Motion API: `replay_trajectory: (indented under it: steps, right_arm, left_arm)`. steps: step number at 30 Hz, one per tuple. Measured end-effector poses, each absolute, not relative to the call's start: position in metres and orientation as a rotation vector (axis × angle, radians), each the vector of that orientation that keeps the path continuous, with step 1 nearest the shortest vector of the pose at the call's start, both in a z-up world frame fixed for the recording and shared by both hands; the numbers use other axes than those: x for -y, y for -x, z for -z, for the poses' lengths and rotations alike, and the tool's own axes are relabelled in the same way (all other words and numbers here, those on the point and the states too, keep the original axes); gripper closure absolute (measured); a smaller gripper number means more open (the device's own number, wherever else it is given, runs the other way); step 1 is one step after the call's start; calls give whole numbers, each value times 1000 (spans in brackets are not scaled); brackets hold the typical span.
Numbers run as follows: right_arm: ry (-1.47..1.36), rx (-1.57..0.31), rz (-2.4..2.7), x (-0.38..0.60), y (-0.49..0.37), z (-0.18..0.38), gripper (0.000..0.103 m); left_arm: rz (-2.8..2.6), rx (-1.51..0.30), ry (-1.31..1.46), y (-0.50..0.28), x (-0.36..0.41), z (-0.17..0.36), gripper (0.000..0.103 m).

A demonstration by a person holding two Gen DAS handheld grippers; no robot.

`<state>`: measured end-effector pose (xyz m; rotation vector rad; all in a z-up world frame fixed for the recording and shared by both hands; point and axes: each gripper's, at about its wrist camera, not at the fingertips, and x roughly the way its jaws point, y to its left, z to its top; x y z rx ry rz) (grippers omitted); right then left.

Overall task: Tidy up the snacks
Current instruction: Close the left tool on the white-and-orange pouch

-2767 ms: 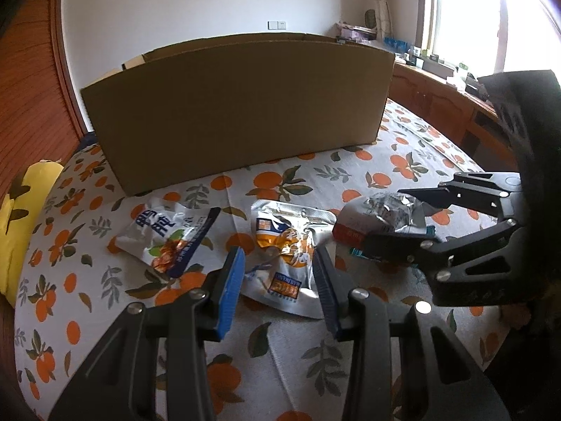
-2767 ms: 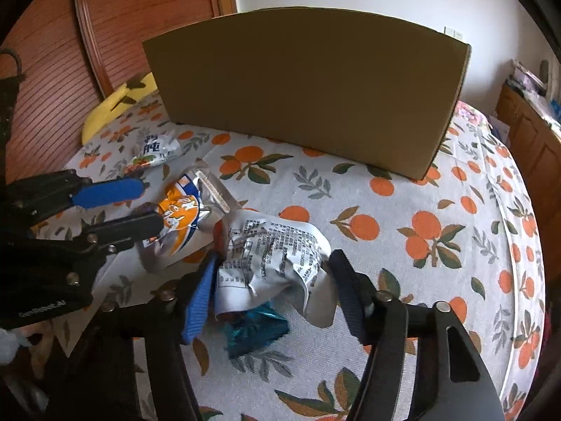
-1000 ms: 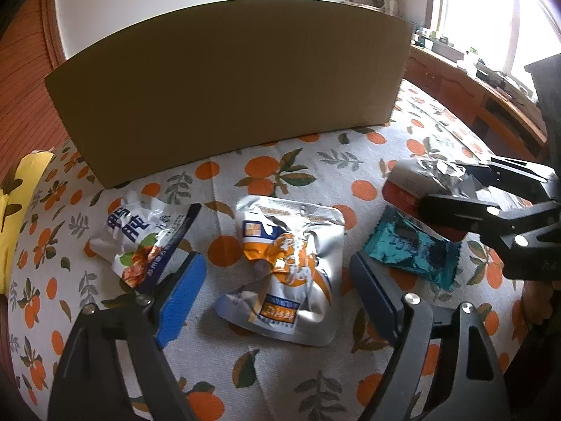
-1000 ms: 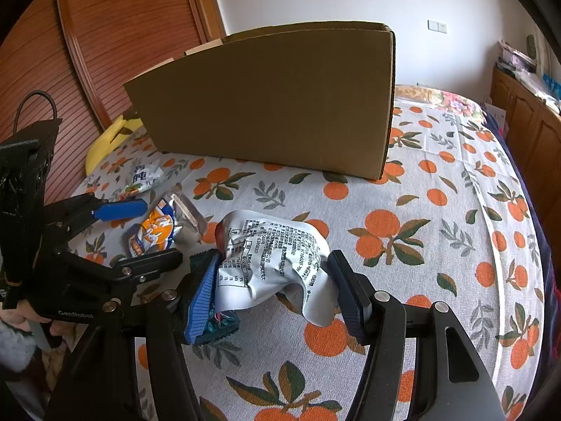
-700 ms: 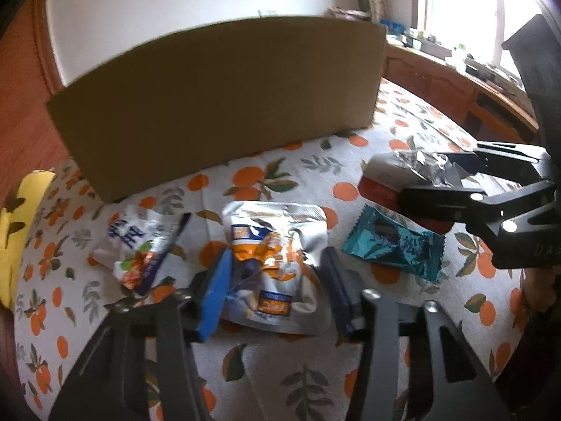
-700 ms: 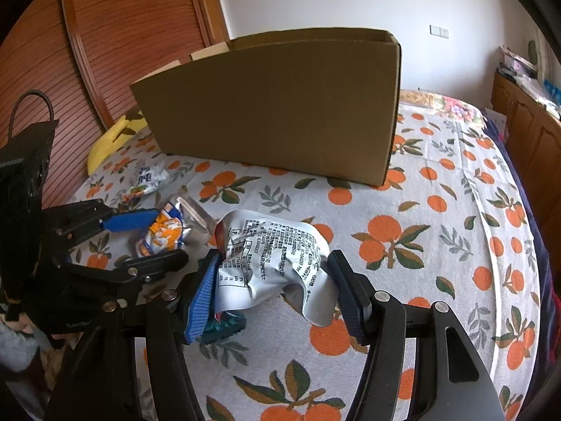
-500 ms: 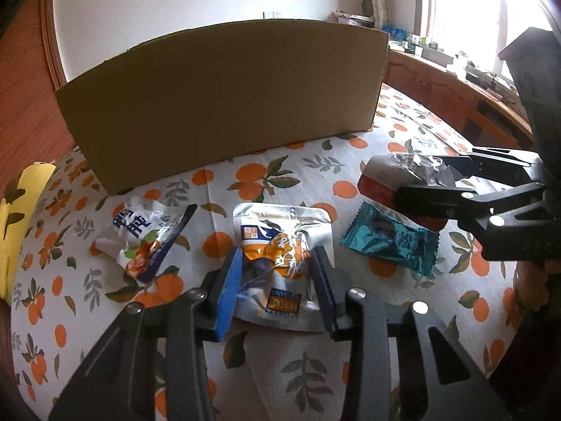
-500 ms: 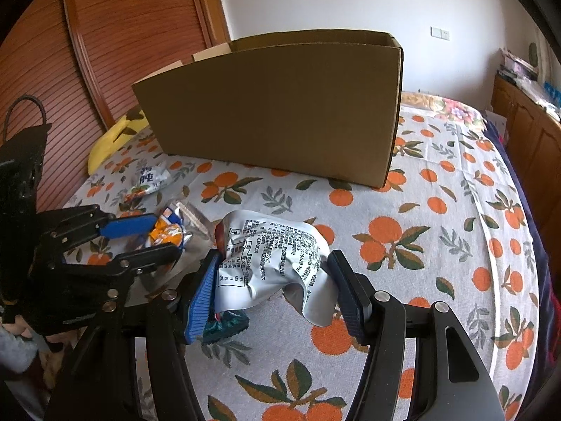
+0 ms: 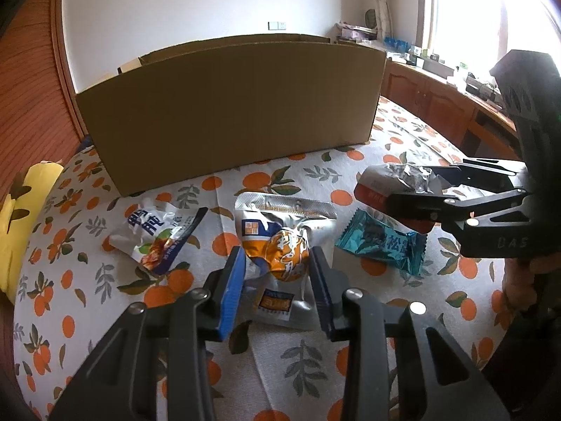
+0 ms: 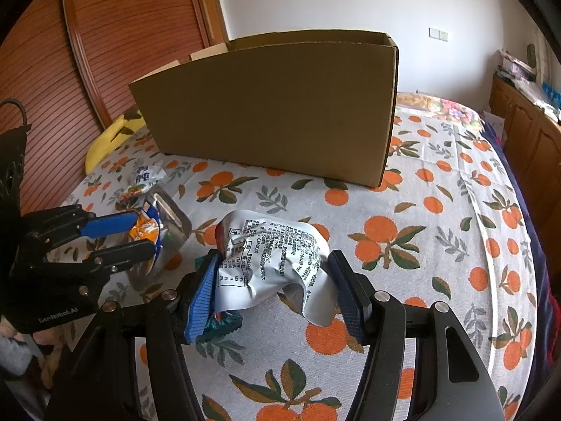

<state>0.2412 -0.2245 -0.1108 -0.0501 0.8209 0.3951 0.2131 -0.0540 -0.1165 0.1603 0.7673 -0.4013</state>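
left hand-held gripper (image 9: pixel 277 273) clamped on silver-and-orange foil snack pouch (image 9: pixel 284 245), right hand-held gripper (image 10: pixel 273 280) gripping crumpled white printed snack bag (image 10: pixel 270 259), near tall brown cardboard box (image 10: pixel 273 105)

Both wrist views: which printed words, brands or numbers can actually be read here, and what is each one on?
"GenRobot.AI": on the left gripper body.
"DAS": partly cut off, on the right gripper body.
Large Chinese characters on the white-and-blue packet and teal packet: not surely legible.
Crumpled silver packet: fine print too small.
Orange-and-silver packet: blurred.
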Motion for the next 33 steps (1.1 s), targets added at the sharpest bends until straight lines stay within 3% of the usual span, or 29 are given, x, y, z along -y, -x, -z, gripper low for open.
replay_trajectory:
  steps: [3,4,5,6,9,11,17,28,31,33]
  right_arm:
    - [61,-815,-391,224,-240,111,40]
    - [63,-814,-390,224,-240,111,40]
    - [65,-814,-389,224,-240,111,40]
    - [65,-814,-389,224,-240,111,40]
    - [63,-815,-388,225,-240,111,40]
    - [64,-815,-389,225,-240,111,40]
    - [66,-813,-389,224,-240,111,40]
    - [72,-813,-386,224,-239,112,40]
    - [71,-813,-384,224,-240,112,40]
    - [72,-810,-385,224,-240,111,40]
  left_arm:
    - [396,-737,-162,-210,53,112,72]
    - [398,-727,-162,-208,53,111,76]
    - [401,-719,-161,-207,53,109,88]
    - [403,-715,-160,-207,54,108,90]
    - [392,-734,-187,-210,57,110,90]
    - [388,-763,-191,-215,58,115,87]
    - [392,-828,-146,-224,56,120,57]
    - [406,-862,-206,-225,66,129,55]
    - [405,-843,-237,-218,67,129,65]
    - [391,-835,-236,-215,64,128,67]
